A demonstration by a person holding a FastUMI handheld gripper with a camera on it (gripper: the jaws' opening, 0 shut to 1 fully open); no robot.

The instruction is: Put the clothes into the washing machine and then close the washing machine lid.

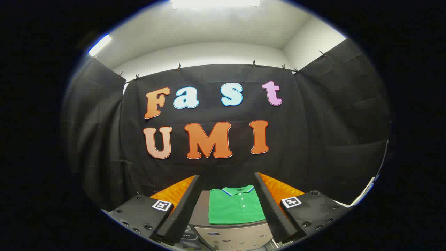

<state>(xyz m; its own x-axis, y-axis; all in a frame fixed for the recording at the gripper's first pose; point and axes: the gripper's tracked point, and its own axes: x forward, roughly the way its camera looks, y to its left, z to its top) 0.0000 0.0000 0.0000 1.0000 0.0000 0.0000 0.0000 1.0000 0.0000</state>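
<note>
A folded green polo shirt (236, 206) with a striped collar lies flat on the grey top of the washing machine (201, 213). It sits between and beyond my two fingers, some way ahead of them. My gripper (227, 179) is open, its fingers spread wide with nothing held between them. The machine's front panel (232, 237) with small markings lies just below the shirt, near the fingers' bases. I cannot tell from here whether the lid is up or down.
The black cloth wall (313, 139) of the booth stands close behind the machine and wraps round both sides. A pale edge (366, 190) runs along the right, beside the cloth.
</note>
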